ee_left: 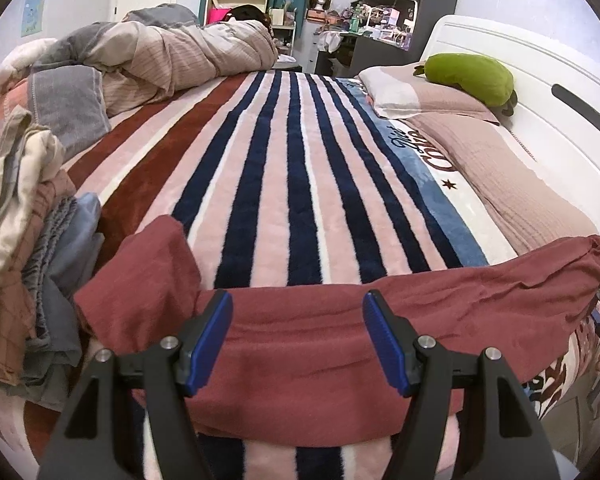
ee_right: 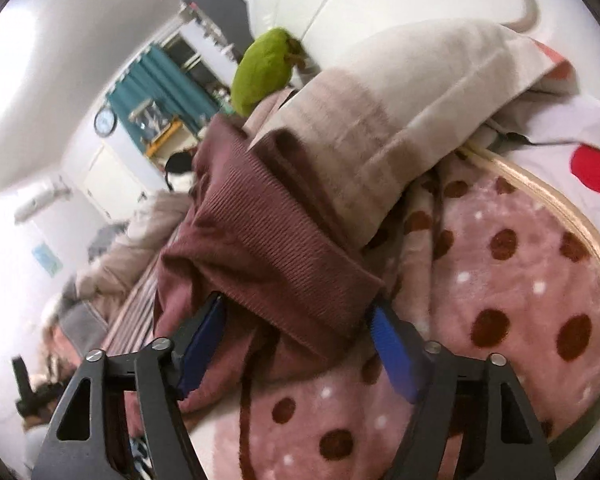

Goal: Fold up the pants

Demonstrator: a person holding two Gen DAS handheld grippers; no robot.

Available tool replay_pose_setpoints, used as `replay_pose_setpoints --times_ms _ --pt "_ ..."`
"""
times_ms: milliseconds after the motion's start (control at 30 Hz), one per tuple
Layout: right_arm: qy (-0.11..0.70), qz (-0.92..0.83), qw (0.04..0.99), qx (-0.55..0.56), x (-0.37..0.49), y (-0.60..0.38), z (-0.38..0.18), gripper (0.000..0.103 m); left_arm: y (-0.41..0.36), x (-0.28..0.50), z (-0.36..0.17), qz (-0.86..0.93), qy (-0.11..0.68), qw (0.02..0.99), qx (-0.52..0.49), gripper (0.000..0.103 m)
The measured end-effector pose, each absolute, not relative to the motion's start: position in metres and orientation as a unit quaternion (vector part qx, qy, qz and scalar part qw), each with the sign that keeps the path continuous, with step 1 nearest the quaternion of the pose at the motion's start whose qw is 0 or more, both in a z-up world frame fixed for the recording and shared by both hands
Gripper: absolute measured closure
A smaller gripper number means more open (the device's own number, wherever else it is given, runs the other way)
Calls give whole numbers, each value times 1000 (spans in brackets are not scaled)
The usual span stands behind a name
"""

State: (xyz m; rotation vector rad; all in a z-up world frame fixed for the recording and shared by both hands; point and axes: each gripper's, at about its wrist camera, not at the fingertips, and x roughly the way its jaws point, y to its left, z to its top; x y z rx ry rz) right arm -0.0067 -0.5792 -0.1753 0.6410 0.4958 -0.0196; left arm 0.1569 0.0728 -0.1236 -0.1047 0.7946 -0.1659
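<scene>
The dusty-red pants [ee_left: 340,328] lie stretched across the near edge of the striped bed, one end bunched at the left and the other at the far right. My left gripper [ee_left: 298,308] is open, its blue pads straddling the middle of the pants just above the fabric. In the right wrist view the ribbed waistband end of the pants [ee_right: 260,232] lies between the wide-open jaws of my right gripper [ee_right: 298,312]. The jaws are not closed on it.
A striped blanket [ee_left: 284,168] covers the bed. A pile of clothes [ee_left: 24,240] sits at the left, a rumpled duvet [ee_left: 172,56] at the back, pillows [ee_left: 412,92] and a green plush [ee_left: 472,76] by the white headboard. A polka-dot blanket [ee_right: 520,280] lies under the right gripper.
</scene>
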Motion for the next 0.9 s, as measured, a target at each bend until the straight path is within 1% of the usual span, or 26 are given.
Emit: replay_pose_setpoints --times_ms 33,100,133,167,233,300,333,367,400,433,467,500,533,567,733,900 --pt "247 -28 919 306 -7 -581 -176 41 71 158 -123 -81 386 918 -50 39" --pt "255 -43 921 293 -4 -582 -174 39 67 159 -123 -84 386 917 -48 39" --pt "255 -45 921 291 -3 -581 -173 34 66 160 -123 -85 386 917 -47 39" --pt "255 -43 920 295 -1 -580 -173 27 64 160 -122 -88 386 917 -46 39" --pt "248 -38 919 305 4 -580 -173 22 62 160 -122 -90 386 917 -44 39" --pt "250 -39 919 302 15 -576 -173 20 61 159 -121 -90 385 918 -42 39" --pt "251 -35 921 296 19 -574 -173 25 60 159 -121 -90 384 918 -42 39" --pt "254 -35 921 293 18 -572 -174 40 60 159 -120 -90 383 918 -43 39" --pt "260 -36 920 291 20 -572 -174 50 60 159 -120 -90 383 918 -44 39" --pt "263 -30 919 293 21 -572 -173 70 60 160 -121 -91 384 918 -45 39" --pt "264 -20 918 295 21 -571 -171 82 60 160 -121 -92 383 918 -46 39" --pt "264 -23 920 288 18 -569 -168 83 60 160 -121 -92 383 918 -46 39" --pt "265 -36 925 270 15 -565 -162 87 60 160 -121 -93 383 918 -47 39" --pt "264 -41 927 262 13 -563 -158 88 60 161 -122 -95 383 918 -49 39" --pt "254 -61 940 222 -1 -557 -122 90 62 163 -121 -108 376 919 -57 39" --pt "278 -75 941 177 -1 -548 -81 91 69 166 -118 -127 364 920 -67 39"
